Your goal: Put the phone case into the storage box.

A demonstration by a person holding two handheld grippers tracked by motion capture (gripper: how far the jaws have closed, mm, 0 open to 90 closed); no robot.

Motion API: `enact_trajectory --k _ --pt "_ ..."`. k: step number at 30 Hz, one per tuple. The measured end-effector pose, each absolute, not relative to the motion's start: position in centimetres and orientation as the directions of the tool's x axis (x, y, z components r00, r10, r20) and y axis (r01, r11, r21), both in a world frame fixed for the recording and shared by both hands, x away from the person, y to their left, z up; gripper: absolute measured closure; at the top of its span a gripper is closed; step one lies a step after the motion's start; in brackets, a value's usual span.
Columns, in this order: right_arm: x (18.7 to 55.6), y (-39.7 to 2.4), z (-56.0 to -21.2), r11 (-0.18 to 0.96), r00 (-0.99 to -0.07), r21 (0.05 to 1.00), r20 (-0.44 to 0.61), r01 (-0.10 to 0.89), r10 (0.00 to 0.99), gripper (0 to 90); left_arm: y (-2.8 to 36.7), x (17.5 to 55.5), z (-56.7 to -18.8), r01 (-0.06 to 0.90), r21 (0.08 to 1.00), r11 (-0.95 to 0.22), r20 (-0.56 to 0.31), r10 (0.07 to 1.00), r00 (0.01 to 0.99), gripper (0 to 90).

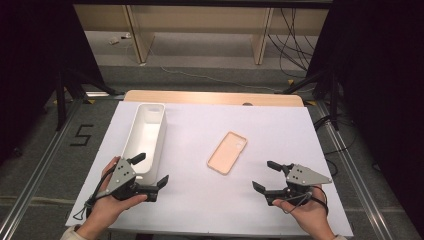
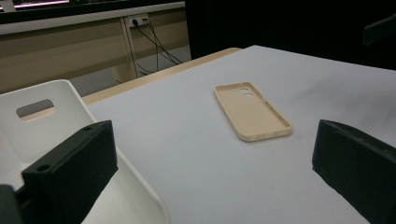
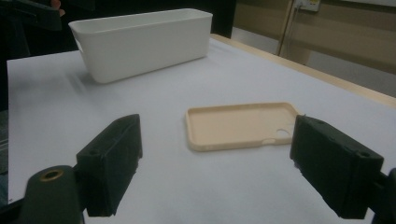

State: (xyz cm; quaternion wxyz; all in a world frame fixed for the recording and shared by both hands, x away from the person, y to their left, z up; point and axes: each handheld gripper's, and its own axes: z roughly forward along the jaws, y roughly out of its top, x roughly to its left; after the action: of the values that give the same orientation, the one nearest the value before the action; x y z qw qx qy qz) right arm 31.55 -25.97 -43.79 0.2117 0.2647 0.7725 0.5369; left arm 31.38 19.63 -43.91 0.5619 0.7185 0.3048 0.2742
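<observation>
- The left hand-held gripper [image 1: 151, 171] is held at the near left of the tabletop [image 1: 280, 130], its jaws spread wide with nothing between them; one jaw reaches over the near end of the white bin [image 1: 145, 131].
- The right hand-held gripper [image 1: 268, 177] sits at the near right, its jaws likewise wide apart and empty, pointing left toward the middle of the tabletop.
- Each is gripped by one of the person's hands, coming in from the near edge.
- The peach phone case [image 1: 227, 152] lies flat, open side up, between the two hand-held grippers and a little farther off, touching neither; its camera cut-out is at the far end.
- The long white bin stands along the left side, running from near to far, well apart from the case.
- A pale sheet covers the tabletop, with a wooden strip showing at the far edge.
</observation>
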Motion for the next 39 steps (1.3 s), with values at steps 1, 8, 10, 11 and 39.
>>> enact_trajectory --k 1,8,10,11,39 --pt "31.6 -25.9 -43.8 0.272 -0.775 0.945 -0.032 0.183 0.632 17.6 19.6 31.4 -43.9 0.13 0.975 -0.181 0.05 0.746 0.664 0.0" --pt "31.6 -25.9 -43.8 0.269 -0.767 0.947 -0.039 0.176 0.64 17.3 19.6 31.3 -43.9 0.132 0.975 -0.177 0.046 0.746 0.664 0.0" --pt "31.5 -25.9 -43.8 0.272 -0.766 0.946 -0.04 0.178 0.642 17.3 19.6 31.4 -43.9 0.131 0.976 -0.175 0.045 0.745 0.666 0.0" --pt "31.5 -26.0 -43.7 0.27 -0.764 0.946 -0.037 0.182 0.644 17.4 19.6 31.4 -43.9 0.131 0.976 -0.175 0.045 0.746 0.665 0.0" --pt "35.0 -23.0 -42.1 0.409 -0.774 0.897 -0.137 0.168 0.618 90.0 19.5 31.4 -43.9 0.13 0.976 -0.174 0.043 0.743 0.668 0.0"
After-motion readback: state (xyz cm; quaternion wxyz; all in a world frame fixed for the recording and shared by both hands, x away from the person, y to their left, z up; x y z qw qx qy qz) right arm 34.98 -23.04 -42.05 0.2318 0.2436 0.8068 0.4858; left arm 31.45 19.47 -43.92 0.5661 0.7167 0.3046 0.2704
